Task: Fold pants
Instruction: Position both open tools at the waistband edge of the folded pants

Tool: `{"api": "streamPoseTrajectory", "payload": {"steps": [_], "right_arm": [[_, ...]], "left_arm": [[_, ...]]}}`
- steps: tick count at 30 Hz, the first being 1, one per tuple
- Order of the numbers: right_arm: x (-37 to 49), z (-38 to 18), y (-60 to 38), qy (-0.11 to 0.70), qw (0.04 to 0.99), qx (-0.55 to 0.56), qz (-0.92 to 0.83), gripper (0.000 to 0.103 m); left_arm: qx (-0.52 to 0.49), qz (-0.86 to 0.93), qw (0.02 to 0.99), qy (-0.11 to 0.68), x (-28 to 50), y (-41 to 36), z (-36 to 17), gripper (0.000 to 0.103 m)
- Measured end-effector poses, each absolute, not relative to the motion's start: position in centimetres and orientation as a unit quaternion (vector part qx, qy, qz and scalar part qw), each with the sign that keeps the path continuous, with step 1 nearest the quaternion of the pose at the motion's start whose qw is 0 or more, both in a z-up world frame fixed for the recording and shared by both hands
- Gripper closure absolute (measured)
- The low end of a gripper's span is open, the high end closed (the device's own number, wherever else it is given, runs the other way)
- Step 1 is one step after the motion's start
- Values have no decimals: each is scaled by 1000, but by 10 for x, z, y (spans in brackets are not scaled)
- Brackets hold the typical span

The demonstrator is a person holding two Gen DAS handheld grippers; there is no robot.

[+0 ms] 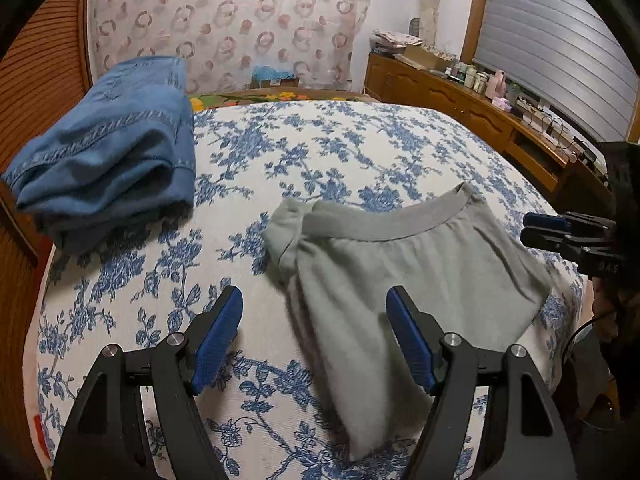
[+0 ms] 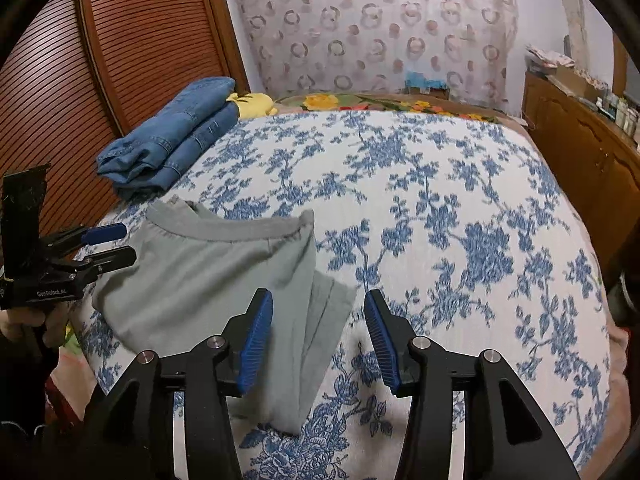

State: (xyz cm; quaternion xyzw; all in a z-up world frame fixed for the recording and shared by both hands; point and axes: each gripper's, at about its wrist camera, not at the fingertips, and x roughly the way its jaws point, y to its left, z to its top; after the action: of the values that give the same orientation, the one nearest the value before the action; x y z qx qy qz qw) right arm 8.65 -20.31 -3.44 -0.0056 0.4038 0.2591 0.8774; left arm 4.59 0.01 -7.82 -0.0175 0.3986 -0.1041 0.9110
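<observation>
Left gripper (image 1: 314,336): jaws spread, nothing between the pads, hovering over the left fold of the grey pants (image 1: 404,272) near the bed's (image 1: 360,140) front edge. Folded jeans (image 1: 108,152) sit at the far left corner. Risk: closing here would likely catch only the top layer and drag the fold open.

Right gripper (image 2: 319,340): jaws parted, empty, over the pants' (image 2: 208,276) loose right flap. Risk: uneven layers there may slide apart; a low pinch could snag the floral bedspread (image 2: 460,200).

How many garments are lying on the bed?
2. The folded blue jeans lie at the far left edge of the bed; the grey pants lie near, in front of both grippers. Others may be hidden.
</observation>
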Motion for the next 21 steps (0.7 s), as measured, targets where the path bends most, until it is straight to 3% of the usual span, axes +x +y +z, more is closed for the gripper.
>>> {"api": "streamPoseTrajectory", "payload": {"steps": [21], "right_arm": [[100, -52, -178, 414, 872, -21, 259, 53]], "left_arm": [[-37, -112, 907, 404, 55, 6, -81, 28]]}}
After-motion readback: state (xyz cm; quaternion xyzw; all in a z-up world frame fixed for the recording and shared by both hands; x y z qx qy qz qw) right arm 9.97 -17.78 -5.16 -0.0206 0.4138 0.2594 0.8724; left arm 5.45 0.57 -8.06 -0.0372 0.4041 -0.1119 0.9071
